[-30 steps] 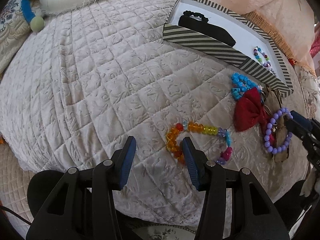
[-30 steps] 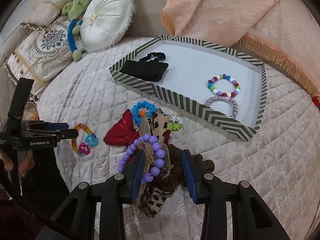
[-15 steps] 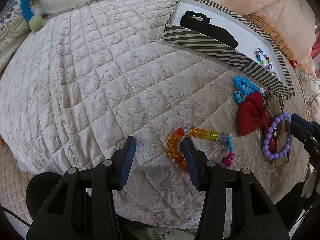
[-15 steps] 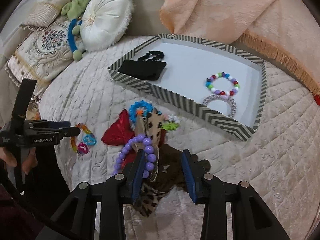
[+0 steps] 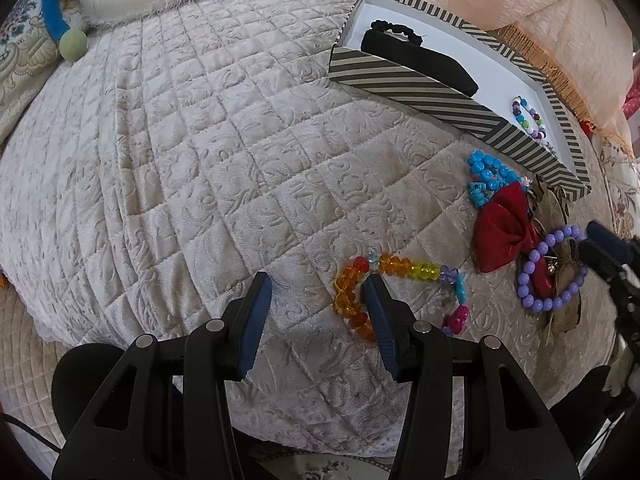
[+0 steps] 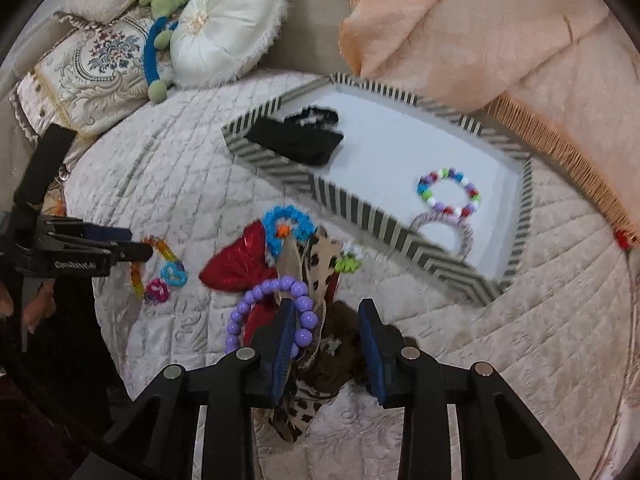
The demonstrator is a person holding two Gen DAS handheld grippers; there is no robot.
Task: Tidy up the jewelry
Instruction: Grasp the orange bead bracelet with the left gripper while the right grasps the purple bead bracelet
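Observation:
A striped tray [image 5: 404, 84] [image 6: 356, 208] on the quilted bed holds black hair bands [image 6: 300, 140], a multicoloured bead bracelet [image 6: 448, 192] and a silver bangle [image 6: 444, 228]. Loose pieces lie in front of it: an orange-yellow bead bracelet [image 5: 360, 284] [image 6: 160, 264], a red bow [image 5: 504, 232] [image 6: 236, 264], a blue bead bracelet [image 5: 486, 178] [image 6: 288, 224] and a purple bead bracelet [image 5: 548, 268] [image 6: 268, 312] on leopard-print bows. My left gripper [image 5: 316, 292] is open, its right finger beside the orange beads. My right gripper [image 6: 326, 316] is open over the bow pile, its left finger at the purple bracelet.
Cushions [image 6: 224, 28] and a green-blue plush toy [image 6: 160, 40] lie at the back left. A peach fringed blanket [image 6: 480, 32] lies behind the tray. The bed edge falls away close under both grippers.
My left gripper has edged forward, so its right finger now stands among the orange beads. My right gripper has drawn back slightly, with the purple bracelet now at its left finger.

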